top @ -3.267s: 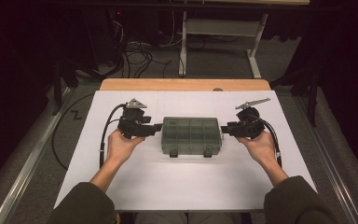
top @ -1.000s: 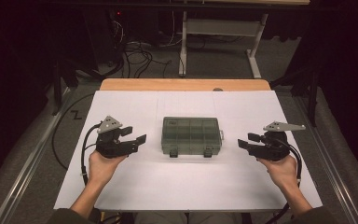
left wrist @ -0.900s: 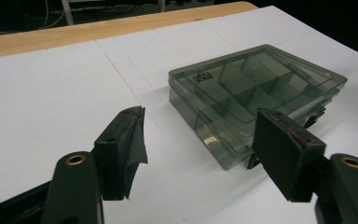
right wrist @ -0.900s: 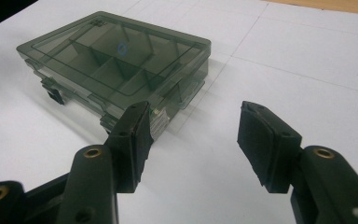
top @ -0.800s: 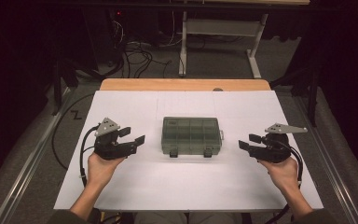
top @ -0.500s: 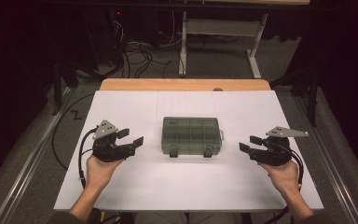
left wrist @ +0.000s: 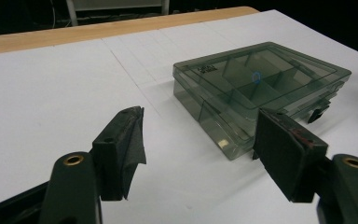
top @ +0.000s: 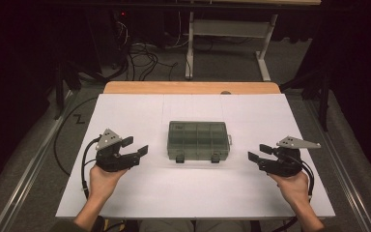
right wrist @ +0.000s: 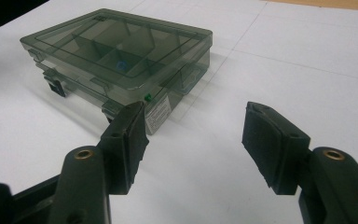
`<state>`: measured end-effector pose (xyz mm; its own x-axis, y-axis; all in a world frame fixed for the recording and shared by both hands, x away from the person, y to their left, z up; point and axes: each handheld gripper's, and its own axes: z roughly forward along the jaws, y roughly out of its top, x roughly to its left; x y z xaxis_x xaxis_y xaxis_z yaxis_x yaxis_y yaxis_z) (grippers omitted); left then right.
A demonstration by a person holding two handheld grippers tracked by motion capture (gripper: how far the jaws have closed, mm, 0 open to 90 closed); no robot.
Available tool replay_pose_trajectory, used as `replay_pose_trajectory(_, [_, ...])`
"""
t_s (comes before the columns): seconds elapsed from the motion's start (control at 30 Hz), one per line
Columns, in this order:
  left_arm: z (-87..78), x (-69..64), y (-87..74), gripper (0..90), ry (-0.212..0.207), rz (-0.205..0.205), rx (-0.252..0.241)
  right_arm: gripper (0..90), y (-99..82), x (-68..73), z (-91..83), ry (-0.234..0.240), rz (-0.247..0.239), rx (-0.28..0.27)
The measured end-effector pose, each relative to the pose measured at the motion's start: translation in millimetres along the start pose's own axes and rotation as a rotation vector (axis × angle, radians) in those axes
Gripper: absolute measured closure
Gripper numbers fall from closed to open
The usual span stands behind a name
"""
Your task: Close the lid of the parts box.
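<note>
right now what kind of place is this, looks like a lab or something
Probably a lab or recording workspace, not a home. A white-topped table holds just one clear compartment box, loose cables lie on the dark floor behind it, and a bare metal desk frame stands farther back.

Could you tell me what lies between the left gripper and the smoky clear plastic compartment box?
Nothing: in the high view, only bare white table separates the left gripper from the box.
</note>
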<state>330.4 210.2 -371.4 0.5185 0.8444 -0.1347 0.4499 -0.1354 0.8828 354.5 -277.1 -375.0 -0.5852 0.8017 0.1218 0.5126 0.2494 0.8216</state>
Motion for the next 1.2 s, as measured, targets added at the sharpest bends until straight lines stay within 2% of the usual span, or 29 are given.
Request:
replay_pose_trajectory(0.57, [2.4,-2.7,-10.4,32.6,0.006,0.012,-0.025,38.3,-14.0,-2.4,-3.1,-0.016,0.001,-0.031])
replay_pose_trajectory(1.2, [3.2,1.8,-24.1,32.3,0.023,-0.009,-0.029,37.0,-24.9,-3.4,1.2,-0.034,-0.015,-0.031])
